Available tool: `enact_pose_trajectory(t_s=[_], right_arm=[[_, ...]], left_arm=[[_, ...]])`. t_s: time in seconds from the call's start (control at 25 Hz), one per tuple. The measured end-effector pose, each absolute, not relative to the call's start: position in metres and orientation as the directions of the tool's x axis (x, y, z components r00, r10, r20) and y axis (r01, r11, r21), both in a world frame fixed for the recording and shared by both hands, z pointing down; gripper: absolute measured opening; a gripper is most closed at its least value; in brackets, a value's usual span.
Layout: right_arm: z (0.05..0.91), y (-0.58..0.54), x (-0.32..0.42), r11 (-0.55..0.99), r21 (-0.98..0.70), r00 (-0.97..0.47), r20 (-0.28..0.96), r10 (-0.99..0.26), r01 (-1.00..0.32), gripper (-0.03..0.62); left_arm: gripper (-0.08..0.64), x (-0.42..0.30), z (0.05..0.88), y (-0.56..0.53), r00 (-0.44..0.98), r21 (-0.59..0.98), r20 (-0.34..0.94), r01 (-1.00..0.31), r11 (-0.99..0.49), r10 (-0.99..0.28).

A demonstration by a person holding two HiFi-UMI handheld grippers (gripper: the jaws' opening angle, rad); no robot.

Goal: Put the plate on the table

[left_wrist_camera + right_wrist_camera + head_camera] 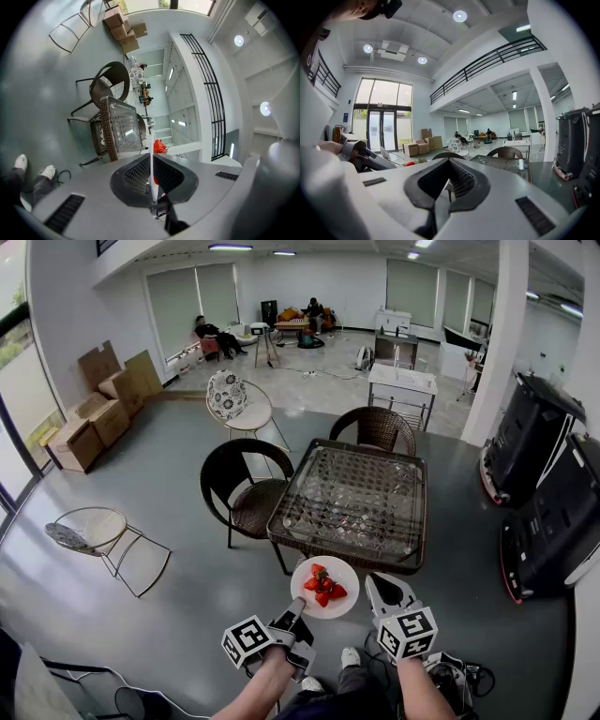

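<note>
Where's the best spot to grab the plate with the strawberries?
Its thin bare rim, from the near side, where the left gripper pinches it. The plate is flat and the strawberries sit mid-plate, so the edge is free.

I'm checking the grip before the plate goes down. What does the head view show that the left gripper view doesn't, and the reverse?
Only the head view: the plate face-up, and the right gripper beside it. Only the left gripper view: the left gripper with its jaws closed on the plate's rim, seen edge-on. Both: the strawberries, the glass-topped table and a dark chair.
</note>
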State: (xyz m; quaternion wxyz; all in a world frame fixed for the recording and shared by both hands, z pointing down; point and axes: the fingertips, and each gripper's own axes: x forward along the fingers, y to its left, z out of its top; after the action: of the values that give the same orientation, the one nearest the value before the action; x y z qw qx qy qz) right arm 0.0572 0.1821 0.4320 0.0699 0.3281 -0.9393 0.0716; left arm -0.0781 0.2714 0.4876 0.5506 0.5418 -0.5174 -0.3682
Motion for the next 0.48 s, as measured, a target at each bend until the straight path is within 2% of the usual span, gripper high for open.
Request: enact_pose_trajectory(t_s=[0.48], right_arm=[[0.4330,0.1810,0.0522,0.762,-0.099,-0.765,0.181,-0.618,-0.640,0.005]], left_arm=[[0.018,-0.0842,0.4882,0.2708,0.205,0.978,0.172,-0.154,0.142,-0.963]])
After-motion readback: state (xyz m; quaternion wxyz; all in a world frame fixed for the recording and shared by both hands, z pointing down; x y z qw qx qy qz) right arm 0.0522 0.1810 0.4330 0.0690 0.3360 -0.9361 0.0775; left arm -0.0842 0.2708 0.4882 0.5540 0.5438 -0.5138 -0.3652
